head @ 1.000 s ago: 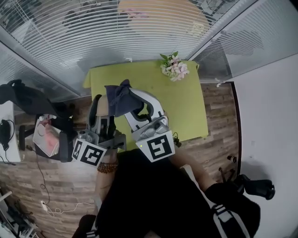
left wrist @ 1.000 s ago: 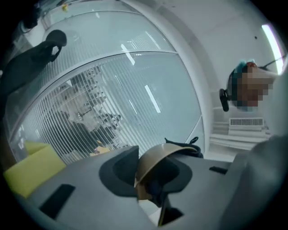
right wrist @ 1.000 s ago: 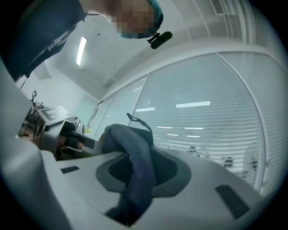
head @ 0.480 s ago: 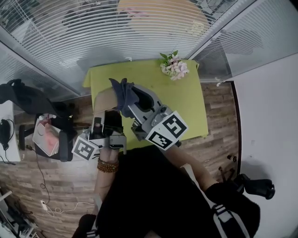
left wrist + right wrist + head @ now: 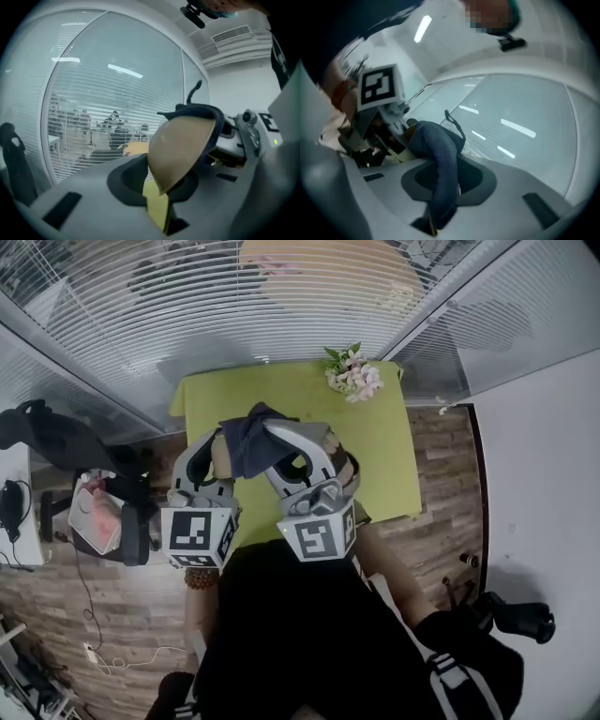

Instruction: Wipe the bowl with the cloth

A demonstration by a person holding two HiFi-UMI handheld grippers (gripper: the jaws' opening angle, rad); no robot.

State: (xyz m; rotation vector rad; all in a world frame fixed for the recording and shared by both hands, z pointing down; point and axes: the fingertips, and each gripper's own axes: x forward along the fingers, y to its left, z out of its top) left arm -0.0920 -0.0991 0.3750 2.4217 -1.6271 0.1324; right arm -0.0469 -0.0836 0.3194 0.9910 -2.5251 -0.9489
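My left gripper (image 5: 212, 452) holds a tan bowl (image 5: 182, 149) up on edge, its rim between the jaws; the jaws have just been closing on it. In the head view only a sliver of the bowl (image 5: 221, 454) shows beside the cloth. My right gripper (image 5: 281, 439) is shut on a dark blue cloth (image 5: 440, 161), which drapes over the bowl's far rim (image 5: 208, 114). From above, the cloth (image 5: 249, 439) bunches between the two grippers, over the green table (image 5: 380, 460). Each gripper view catches the other gripper's body.
A bunch of pale flowers (image 5: 352, 376) lies at the table's far right corner. Slatted glass walls (image 5: 141, 306) run behind the table. A dark chair and bags (image 5: 66, 446) stand at the left on the wooden floor (image 5: 122, 615).
Both grippers have rolled, so both marker cubes now face the head camera squarely. The left gripper moved up-right toward the bowl. The cloth stays bunched over the bowl.
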